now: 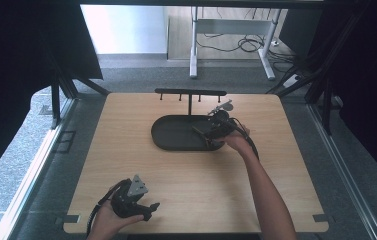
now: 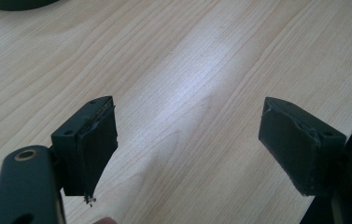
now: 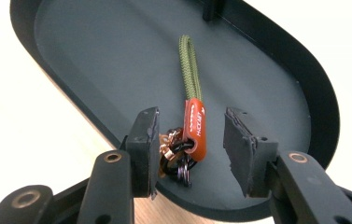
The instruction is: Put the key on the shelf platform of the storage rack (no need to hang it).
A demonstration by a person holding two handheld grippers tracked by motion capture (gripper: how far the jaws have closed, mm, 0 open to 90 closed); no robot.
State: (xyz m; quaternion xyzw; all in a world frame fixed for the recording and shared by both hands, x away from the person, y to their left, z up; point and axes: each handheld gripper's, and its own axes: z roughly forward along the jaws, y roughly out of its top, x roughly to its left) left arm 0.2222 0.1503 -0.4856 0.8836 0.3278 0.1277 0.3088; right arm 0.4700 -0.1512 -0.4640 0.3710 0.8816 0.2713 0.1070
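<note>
A keychain lies in the dark oval tray (image 3: 276, 74): a green cord loop (image 3: 190, 65) joined to an orange tag (image 3: 195, 128), with dark rings and a copper clip (image 3: 173, 156) at its near end. My right gripper (image 3: 191, 140) is open, its jaws on either side of the orange tag and rings, not closed on them. In the high view the right gripper (image 1: 211, 131) hovers over the right end of the tray (image 1: 168, 131). My left gripper (image 1: 148, 207) rests near the table's front edge, open (image 2: 187, 140) with only bare wood between its jaws.
A black T-shaped hanger rack (image 1: 190, 93) with small pegs rises from the tray's far side. The wooden table (image 1: 126, 165) has bare surface around the left gripper. Beyond the table are grey floor, a desk frame (image 1: 194, 55) and cables.
</note>
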